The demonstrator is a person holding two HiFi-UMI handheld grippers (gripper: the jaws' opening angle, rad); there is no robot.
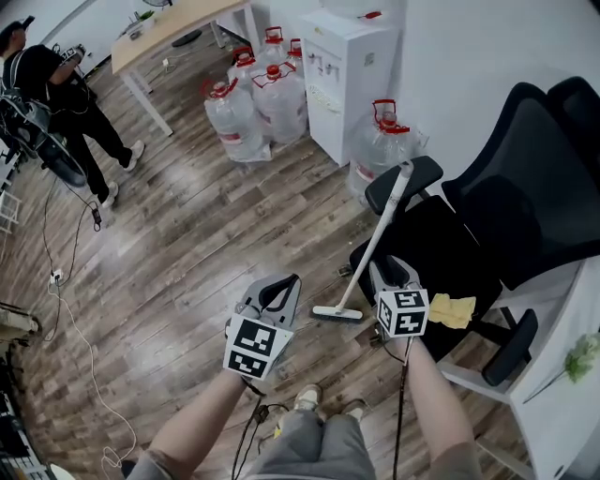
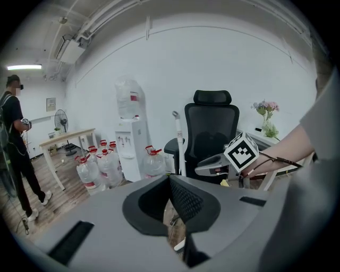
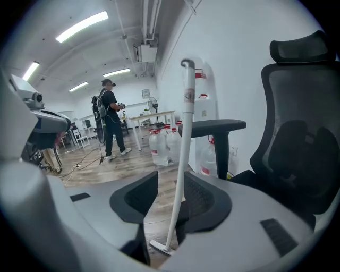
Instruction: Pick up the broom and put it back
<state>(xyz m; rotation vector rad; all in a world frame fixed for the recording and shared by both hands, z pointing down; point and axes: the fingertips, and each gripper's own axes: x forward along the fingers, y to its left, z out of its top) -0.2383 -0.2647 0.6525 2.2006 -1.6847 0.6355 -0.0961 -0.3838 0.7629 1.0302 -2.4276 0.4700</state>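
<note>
Right fingers [image 3: 134,199]: apart. The white handle of the broom [image 3: 186,101] stands in the gap, nearer the right-hand pad, and I see neither pad pressing on it.
Right gripper [image 3: 171,179]: angled down toward the floor in front of the chair. In the head view the right gripper [image 1: 382,265] sits just beside the lower part of the handle, its marker cube toward the person.
Left fingers [image 2: 187,202]: tips brought together with nothing between them. Only a sliver of floor shows below where they meet.
Left gripper [image 2: 170,180]: hangs over bare floor. In the head view the left gripper [image 1: 291,281] is to the left of the broom head and apart from it.
Broom [image 1: 373,239]: tilted, its flat head [image 1: 337,314] on the wooden floor [image 1: 187,244]. The upper handle leans against the armrest [image 1: 403,183] of the black office chair [image 1: 450,253], with the hooked tip poking above it.
Yellow cloth [image 1: 452,310]: lies on the chair seat, just beside the right gripper's cube.
Water jugs [image 1: 253,103]: a red-capped cluster on the floor next to the white water dispenser [image 1: 342,80]. One more jug [image 1: 384,141] stands between the dispenser and the chair.
Person [image 1: 66,103]: stands well apart across the room, near the wooden table [image 1: 178,23].
</note>
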